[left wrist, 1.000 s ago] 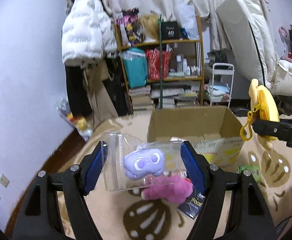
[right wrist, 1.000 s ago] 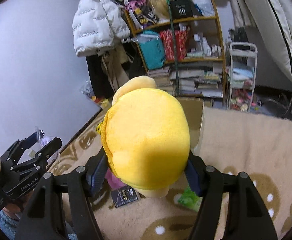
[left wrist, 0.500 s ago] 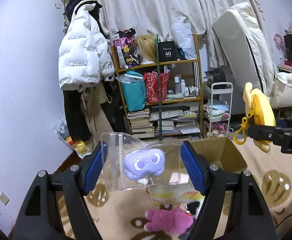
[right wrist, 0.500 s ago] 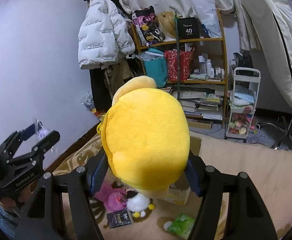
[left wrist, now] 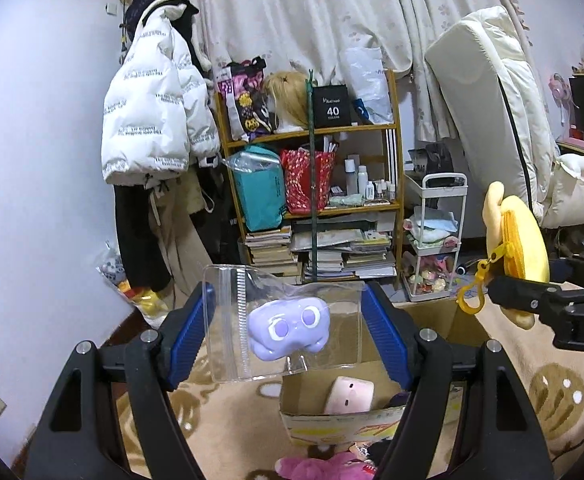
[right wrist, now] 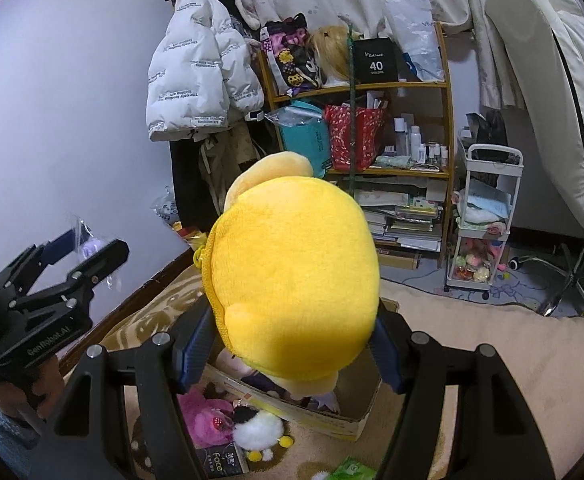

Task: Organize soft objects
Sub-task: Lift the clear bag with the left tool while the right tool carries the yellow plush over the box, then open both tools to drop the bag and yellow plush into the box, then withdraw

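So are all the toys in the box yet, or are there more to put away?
Not yet. A pink toy already lies in the cardboard box. The left gripper holds a clear bag with a purple toy inside, and the right gripper holds a yellow plush, both above the box. A bright pink plush and a white fluffy toy wait on the rug.

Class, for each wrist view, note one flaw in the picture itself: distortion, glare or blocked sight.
Left wrist view: fisheye bends the shelf and darkens corners; the clear bag glints. Right wrist view: the yellow plush fills the centre, hiding most of the cardboard box.
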Demonstrator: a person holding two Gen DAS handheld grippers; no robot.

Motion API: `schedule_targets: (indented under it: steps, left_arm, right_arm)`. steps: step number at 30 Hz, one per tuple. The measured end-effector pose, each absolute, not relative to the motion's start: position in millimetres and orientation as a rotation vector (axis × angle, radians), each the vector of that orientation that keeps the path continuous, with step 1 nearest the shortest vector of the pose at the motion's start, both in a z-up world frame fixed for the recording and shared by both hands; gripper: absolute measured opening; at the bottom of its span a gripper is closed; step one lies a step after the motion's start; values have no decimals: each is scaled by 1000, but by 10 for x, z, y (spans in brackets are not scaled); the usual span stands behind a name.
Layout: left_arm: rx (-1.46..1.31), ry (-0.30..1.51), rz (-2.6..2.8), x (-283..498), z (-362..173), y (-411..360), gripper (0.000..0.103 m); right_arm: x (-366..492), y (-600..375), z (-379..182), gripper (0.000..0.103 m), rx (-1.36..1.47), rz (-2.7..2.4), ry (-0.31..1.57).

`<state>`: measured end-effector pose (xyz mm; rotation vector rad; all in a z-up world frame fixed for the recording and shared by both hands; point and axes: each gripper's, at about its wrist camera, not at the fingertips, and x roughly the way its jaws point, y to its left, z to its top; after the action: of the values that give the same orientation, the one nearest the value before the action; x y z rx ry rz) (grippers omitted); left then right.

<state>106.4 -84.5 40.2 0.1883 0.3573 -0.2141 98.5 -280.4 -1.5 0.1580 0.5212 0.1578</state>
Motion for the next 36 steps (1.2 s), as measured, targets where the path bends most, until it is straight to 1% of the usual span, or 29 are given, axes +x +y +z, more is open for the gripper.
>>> schedule_targets:
  steps: [11, 18, 24, 28, 33, 34, 36]
  left_arm:
    - [192, 434, -258, 1306, 11, -978, 74]
    - [146, 528, -309, 1480, -171, -982, 74]
    - [163, 545, -300, 1545, -232, -1042, 74]
    - [168, 605, -305, 1622, -365, -1061, 74]
    - [178, 626, -305, 1646, -456, -1094, 75]
    - [182, 630, -305, 1641, -465, -1103, 75]
    - [190, 644, -305, 1652, -487, -1114, 81]
  right_arm:
    - [1053, -2801, -241, 72, 158, 161, 536]
    - [1200, -2819, -458, 72, 168, 153, 591]
    - [1295, -2832, -578, 73, 180, 155, 617]
    - [1331, -2844, -729, 73, 184, 125, 660]
    - [1378, -2858, -862, 73, 197, 121, 704]
    - [1377, -2855, -869, 75, 195, 121, 707]
    - [1378, -2841, -881, 75, 187, 118, 715]
